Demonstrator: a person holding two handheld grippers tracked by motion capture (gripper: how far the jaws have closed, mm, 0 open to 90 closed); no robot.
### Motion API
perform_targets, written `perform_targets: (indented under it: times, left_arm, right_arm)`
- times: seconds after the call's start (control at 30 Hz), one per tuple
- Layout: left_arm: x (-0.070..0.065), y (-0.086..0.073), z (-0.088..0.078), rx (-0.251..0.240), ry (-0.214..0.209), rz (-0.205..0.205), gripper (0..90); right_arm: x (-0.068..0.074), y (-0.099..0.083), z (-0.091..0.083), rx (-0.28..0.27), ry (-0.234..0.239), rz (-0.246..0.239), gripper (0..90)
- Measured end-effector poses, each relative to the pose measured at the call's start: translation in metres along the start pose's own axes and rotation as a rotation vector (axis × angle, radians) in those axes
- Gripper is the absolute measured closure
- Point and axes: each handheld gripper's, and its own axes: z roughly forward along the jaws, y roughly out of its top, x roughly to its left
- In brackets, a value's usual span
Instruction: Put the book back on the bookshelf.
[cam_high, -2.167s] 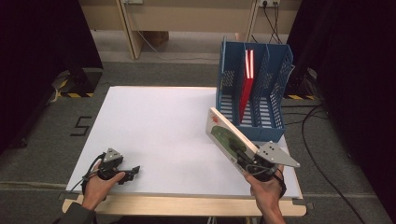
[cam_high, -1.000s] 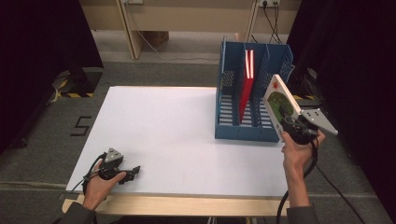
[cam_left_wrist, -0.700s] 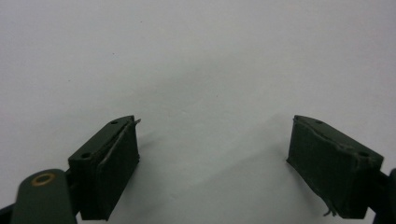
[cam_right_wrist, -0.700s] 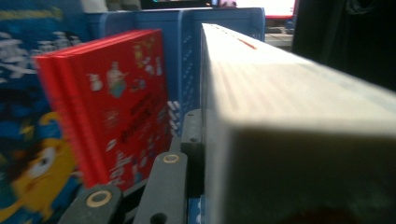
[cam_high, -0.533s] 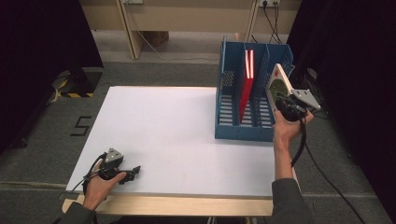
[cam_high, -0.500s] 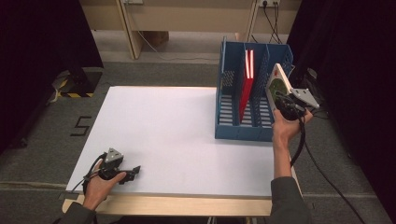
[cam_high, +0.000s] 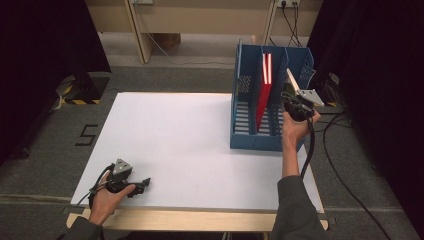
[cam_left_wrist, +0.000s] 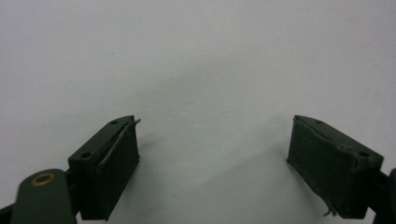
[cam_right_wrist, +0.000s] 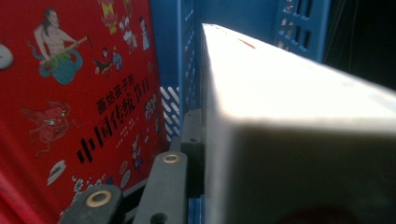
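— White tabletop (cam_high: 190, 140) is bare; where's the book?
— Clamped in my right gripper (cam_high: 292, 102): the white book (cam_right_wrist: 280, 116), tipped over the blue rack (cam_high: 250, 135)'s right slot, beside the red book (cam_high: 264, 90). My left gripper (cam_high: 131, 184) rests open.
— Risk?
— Its corner could catch the divider and twist loose.

Right gripper (cam_high: 294, 102) clamped on white book (cam_high: 292, 81), tilted, in the rightmost slot of blue file rack (cam_high: 255, 140); red book (cam_high: 265, 85) upright in middle slot; left gripper (cam_high: 131, 184) resting on table (cam_high: 175, 135)
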Motion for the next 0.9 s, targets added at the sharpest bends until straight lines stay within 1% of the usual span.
perform_targets:
  times: [0.03,0.17,0.23,0.27,0.3,0.37,0.43,0.47,0.53,0.57,0.67,0.7,0.77,0.83,0.9]
  left_arm:
    - [0.0,0.0,0.0,-0.001,0.002,0.002,15.2]
    - [0.0,0.0,0.0,-0.002,0.002,0.003,15.2]
    - [0.0,0.0,0.0,-0.002,0.002,0.004,15.1]
    - [0.0,0.0,0.0,-0.002,0.001,0.004,15.2]
    - [0.0,0.0,0.0,-0.002,0.002,0.003,15.2]
    - [0.0,0.0,0.0,-0.004,0.003,0.002,15.1]
    - [-0.001,-0.001,0.0,-0.012,0.006,-0.002,15.0]
    - [-0.001,-0.001,0.0,-0.013,0.006,-0.001,15.0]
    - [-0.001,-0.001,0.0,-0.012,0.005,-0.002,15.1]
    - [-0.001,-0.001,0.0,-0.012,0.005,-0.001,15.1]
    - [-0.001,-0.001,0.0,-0.012,0.005,-0.002,15.1]
    - [-0.001,-0.002,0.0,-0.012,0.006,-0.003,15.0]
    - [-0.001,-0.002,0.0,-0.013,0.005,-0.005,15.1]
    - [-0.001,-0.002,0.0,-0.012,0.005,-0.003,15.1]
    - [-0.001,-0.002,0.0,-0.013,0.005,-0.002,15.1]
  right_arm:
    - [0.0,0.0,0.002,-0.005,-0.001,-0.005,76.2]
    - [0.005,-0.003,0.012,0.01,0.003,-0.005,76.1]
    - [0.007,-0.006,0.016,0.028,-0.004,-0.016,76.1]
    - [0.007,-0.007,0.018,0.026,-0.005,-0.013,76.1]
    - [0.007,-0.008,0.019,0.035,-0.007,-0.006,76.1]
    - [0.005,-0.011,0.024,0.038,0.0,-0.007,76.1]
    - [0.005,-0.013,0.027,0.044,0.002,0.004,76.1]
    - [0.005,-0.013,0.029,0.055,-0.001,-0.001,76.1]
    - [0.005,-0.012,0.031,0.069,-0.006,-0.007,76.1]
    - [0.005,-0.012,0.032,0.07,-0.006,0.001,76.1]
    - [0.004,-0.01,0.033,0.086,-0.004,-0.011,76.0]
    - [0.004,-0.01,0.034,0.092,-0.003,0.0,76.0]
    - [0.004,-0.009,0.035,0.104,-0.002,-0.012,76.0]
    - [0.004,-0.01,0.036,0.119,-0.004,0.005,75.9]
    - [0.004,-0.011,0.037,0.125,-0.003,-0.005,75.8]
